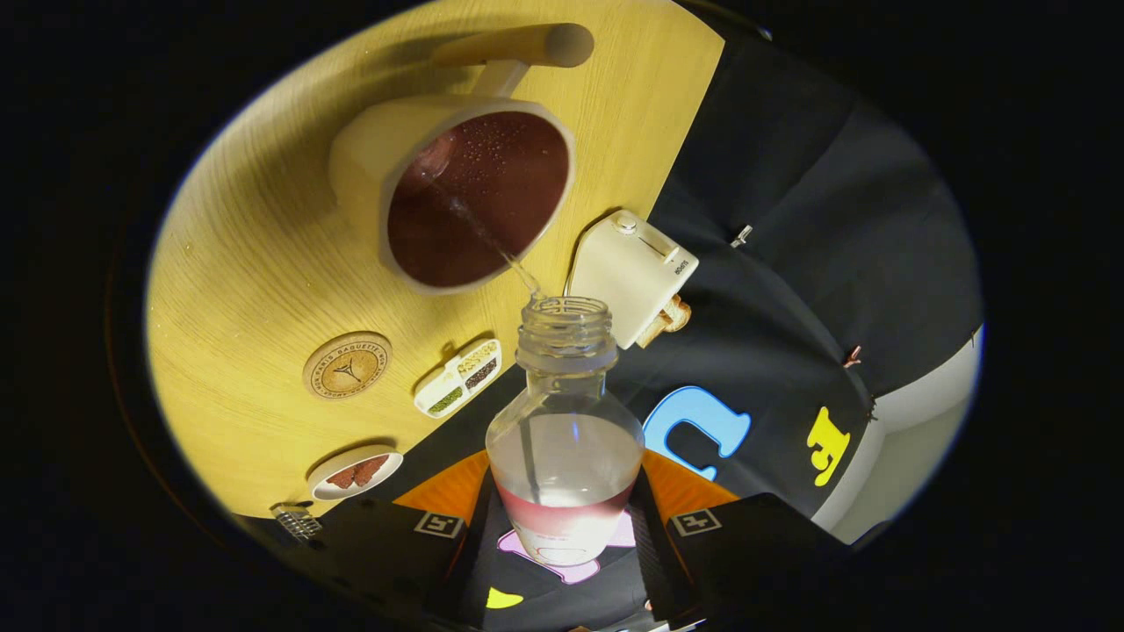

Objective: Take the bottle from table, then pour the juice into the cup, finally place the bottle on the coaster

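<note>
Glass-clear plastic, ribbed at its open threaded neck, forms the bottle (565, 439), which the gripper (566, 527) holds with both fingers pressed against its lower sides. The bottle is tilted toward the cup (457, 189), and a thin clear stream runs from its mouth into the cup's dark interior, where droplets bead on the inner wall. Pale liquid sits in the bottle's rounded body. The cup is cream-coloured, tapered, with a rod-like wooden handle. The surface (255, 254) is light wood with fine grain. On it lie a round cork-like coaster (348, 365) with a printed ring, a small compartmented white box (458, 378), a little dish (355, 474), and a white boxy appliance (634, 274) near the surface's edge. Black cloth hangs beyond.
</note>
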